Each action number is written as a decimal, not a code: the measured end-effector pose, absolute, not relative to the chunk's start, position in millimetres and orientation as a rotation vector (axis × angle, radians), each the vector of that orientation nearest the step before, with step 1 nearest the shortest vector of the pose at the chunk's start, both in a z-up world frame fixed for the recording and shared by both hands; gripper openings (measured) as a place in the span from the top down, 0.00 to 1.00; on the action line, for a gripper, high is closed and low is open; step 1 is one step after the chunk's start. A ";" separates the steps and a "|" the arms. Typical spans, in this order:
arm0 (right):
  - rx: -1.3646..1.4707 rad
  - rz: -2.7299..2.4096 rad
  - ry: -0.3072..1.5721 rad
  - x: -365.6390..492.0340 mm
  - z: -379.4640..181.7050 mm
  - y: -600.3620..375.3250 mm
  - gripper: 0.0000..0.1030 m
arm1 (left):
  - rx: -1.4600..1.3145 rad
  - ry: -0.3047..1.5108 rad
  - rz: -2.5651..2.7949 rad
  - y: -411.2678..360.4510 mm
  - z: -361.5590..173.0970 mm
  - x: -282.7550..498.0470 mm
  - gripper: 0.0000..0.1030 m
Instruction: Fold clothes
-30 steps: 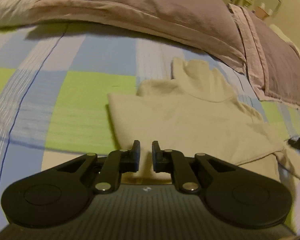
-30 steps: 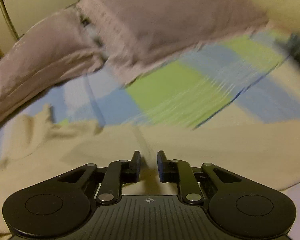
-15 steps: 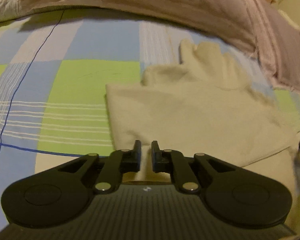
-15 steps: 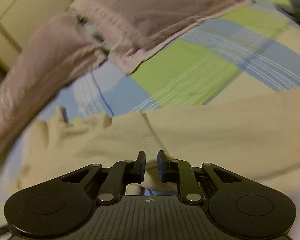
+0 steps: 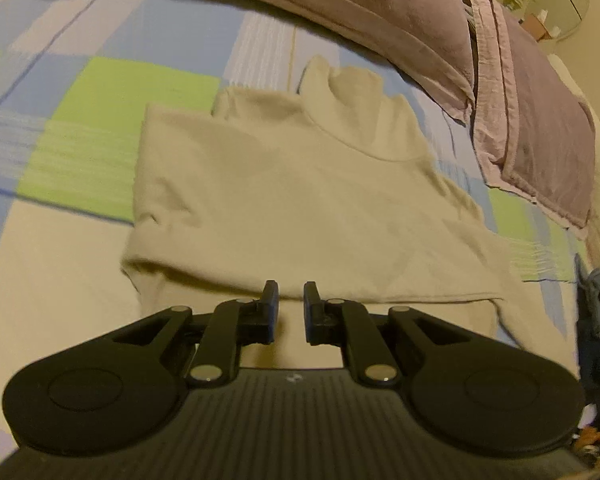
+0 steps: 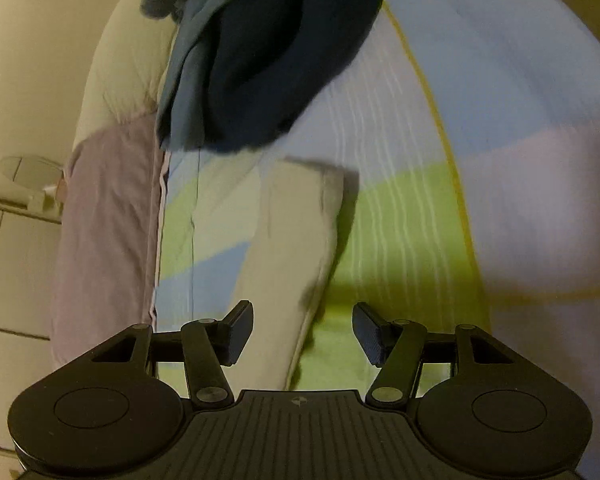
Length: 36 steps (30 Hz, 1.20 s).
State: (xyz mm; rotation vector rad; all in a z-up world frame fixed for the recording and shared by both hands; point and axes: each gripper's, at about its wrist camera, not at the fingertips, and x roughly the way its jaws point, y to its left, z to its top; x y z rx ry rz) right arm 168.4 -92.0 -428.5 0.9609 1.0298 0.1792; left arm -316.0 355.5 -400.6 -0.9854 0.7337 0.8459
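Note:
A cream turtleneck sweater (image 5: 300,184) lies flat on the checked bed sheet (image 5: 112,92), collar toward the pillows. My left gripper (image 5: 288,308) is at its near hem, fingers nearly together, and the hem's left corner curls up off the sheet. In the right wrist view a cream sleeve (image 6: 296,240) of the sweater runs lengthwise across the sheet and passes under my right gripper (image 6: 302,332). That gripper is wide open above it, with nothing held between its fingers.
A mauve duvet (image 5: 380,8) and pillow (image 5: 540,120) bound the far side of the bed. A heap of dark blue clothes (image 6: 268,60) lies beyond the sleeve's end; the dark clothes (image 5: 596,320) also show at the left view's right edge. Cupboard doors (image 6: 4,260) stand at the left.
The right gripper has opened and swung round from the sweater body to face the sleeve and dark clothes. The left gripper has moved to the sweater's near hem, fingers unchanged.

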 end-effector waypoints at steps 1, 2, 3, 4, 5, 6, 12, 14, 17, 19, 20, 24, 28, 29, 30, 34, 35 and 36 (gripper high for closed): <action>0.961 0.179 1.034 173.2 -431.2 -90.2 0.53 | -0.996 0.730 0.843 353.6 -400.5 -315.2 0.92; 0.963 0.181 1.037 176.8 -432.9 -88.2 0.54 | -1.002 0.729 0.842 351.8 -400.5 -314.6 0.92; 0.967 0.190 1.041 180.6 -434.5 -85.1 0.56 | -1.005 0.730 0.843 350.1 -400.5 -314.4 0.92; 0.960 0.191 1.049 184.2 -435.6 -82.3 0.65 | -1.009 0.731 0.843 348.3 -400.6 -314.2 0.92; 0.934 0.181 1.063 186.9 -437.5 -83.7 0.76 | -1.014 0.728 0.846 347.1 -400.3 -315.5 0.92; 0.883 0.171 1.072 189.0 -435.3 -80.1 0.95 | -1.021 0.722 0.849 346.3 -399.7 -318.2 0.92; 0.276 0.275 0.982 181.1 -374.2 8.2 0.98 | -1.065 0.678 0.876 341.7 -397.7 -338.1 0.92; 0.070 0.430 0.888 153.9 -344.8 61.2 0.98 | -1.095 0.659 0.893 340.3 -399.8 -350.7 0.92; -0.163 0.697 0.757 83.4 -320.6 129.4 0.98 | -1.144 0.628 0.924 341.3 -400.3 -370.0 0.92; -0.266 0.788 0.752 47.9 -330.2 142.4 0.98 | -1.175 0.608 0.948 340.6 -399.8 -384.7 0.92; -0.318 0.833 0.749 30.2 -334.9 149.0 0.98 | -1.187 0.600 0.962 340.6 -399.4 -391.8 0.91; -0.526 1.011 0.729 -40.8 -354.1 175.0 0.81 | -1.230 0.589 0.988 336.7 -402.8 -410.4 0.91; -0.738 1.184 0.700 -111.7 -373.2 201.1 0.42 | -1.282 0.567 0.942 331.3 -408.7 -407.9 0.80; -0.792 1.227 0.691 -129.5 -378.0 207.6 0.42 | -1.291 0.560 0.927 331.7 -410.0 -404.4 0.78; -0.845 1.269 0.681 -147.2 -382.8 214.1 0.42 | -1.303 0.551 0.911 333.3 -412.0 -398.9 0.78; -0.961 1.276 0.677 -165.3 -389.2 213.7 0.42 | -1.304 0.544 0.842 347.4 -420.9 -365.1 0.74; -0.940 1.216 0.699 -149.4 -386.7 204.7 0.42 | -1.295 0.551 0.832 351.8 -423.4 -355.5 0.71; -0.905 1.160 0.722 -134.5 -383.5 196.4 0.42 | -1.284 0.562 0.826 356.1 -426.3 -345.7 0.70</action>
